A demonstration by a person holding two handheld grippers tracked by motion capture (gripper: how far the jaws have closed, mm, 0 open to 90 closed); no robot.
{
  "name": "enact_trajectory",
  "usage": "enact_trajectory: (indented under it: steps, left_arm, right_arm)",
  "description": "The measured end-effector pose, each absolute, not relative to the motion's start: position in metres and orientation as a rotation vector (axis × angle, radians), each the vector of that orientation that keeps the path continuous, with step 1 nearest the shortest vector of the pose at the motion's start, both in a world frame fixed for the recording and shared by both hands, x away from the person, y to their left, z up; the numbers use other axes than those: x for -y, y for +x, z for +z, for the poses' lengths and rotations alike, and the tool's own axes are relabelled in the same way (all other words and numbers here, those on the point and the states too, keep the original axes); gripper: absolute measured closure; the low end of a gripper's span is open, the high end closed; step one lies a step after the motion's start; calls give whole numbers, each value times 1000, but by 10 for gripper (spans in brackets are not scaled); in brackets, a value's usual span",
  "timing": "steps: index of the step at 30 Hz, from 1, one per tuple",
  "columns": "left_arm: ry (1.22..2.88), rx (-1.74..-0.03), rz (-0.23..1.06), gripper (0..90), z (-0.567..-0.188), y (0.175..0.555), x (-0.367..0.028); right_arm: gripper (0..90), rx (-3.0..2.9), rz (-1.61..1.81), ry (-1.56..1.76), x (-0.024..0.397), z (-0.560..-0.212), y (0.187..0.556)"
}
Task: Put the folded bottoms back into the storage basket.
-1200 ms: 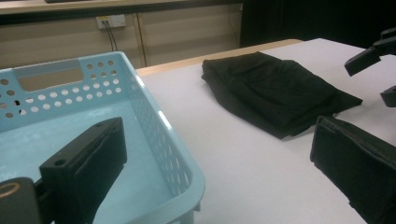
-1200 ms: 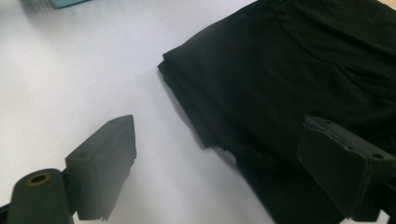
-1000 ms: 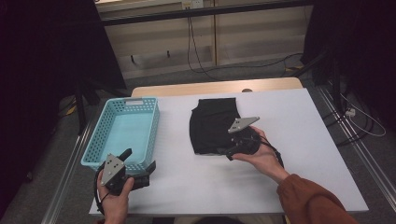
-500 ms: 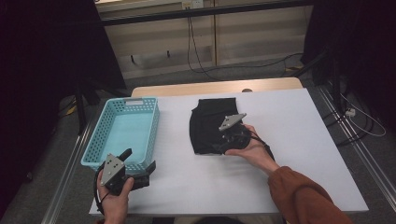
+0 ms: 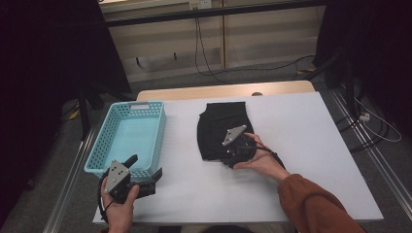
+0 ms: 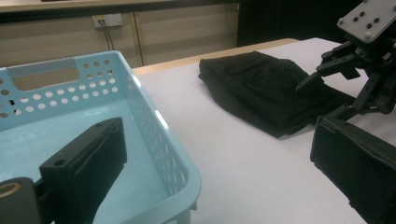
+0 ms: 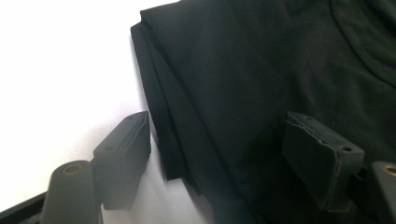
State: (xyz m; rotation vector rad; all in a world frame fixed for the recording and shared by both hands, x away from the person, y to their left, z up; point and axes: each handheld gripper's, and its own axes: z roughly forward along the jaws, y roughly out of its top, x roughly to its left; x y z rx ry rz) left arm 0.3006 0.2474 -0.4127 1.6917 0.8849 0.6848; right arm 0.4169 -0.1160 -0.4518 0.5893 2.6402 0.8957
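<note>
One folded black garment [image 5: 222,129], one basket [image 5: 108,141]

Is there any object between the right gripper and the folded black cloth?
Nothing visible is. The right gripper is at the near corner of the folded black cloth, its jaws open with that corner between them; only white table lies around.

High view looks down over the table [image 5: 301,145]; both gripper views sit low, sharing the black cloth [image 6: 261,88].
</note>
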Motion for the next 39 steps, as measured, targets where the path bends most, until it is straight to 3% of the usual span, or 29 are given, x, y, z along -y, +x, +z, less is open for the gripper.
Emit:
enact_trajectory:
  steps: [6, 9, 19, 22, 32, 39]
  left_arm:
    - [1701, -883, 686, 37, -413, 301, -247]
    - [1695, -882, 687, 37, -413, 300, -248]
    - [1698, -892, 686, 38, -413, 301, -247]
    - [1702, -891, 687, 37, -413, 301, -248]
    - [1707, -887, 687, 38, -413, 301, -247]
    - [1703, -884, 693, 38, -413, 301, -247]
  right_arm:
    - [378, -2657, 872, 574, 118, -450, 422]
    - [528, -2653, 826, 528, 116, -448, 422]
    - [672, -2660, 827, 439, 119, -448, 425]
    - [782, -2633, 782, 412, 118, -448, 424]
    - [771, -2607, 885, 434, 128, -452, 427]
    - [840, -2581, 904, 497, 128, -451, 426]
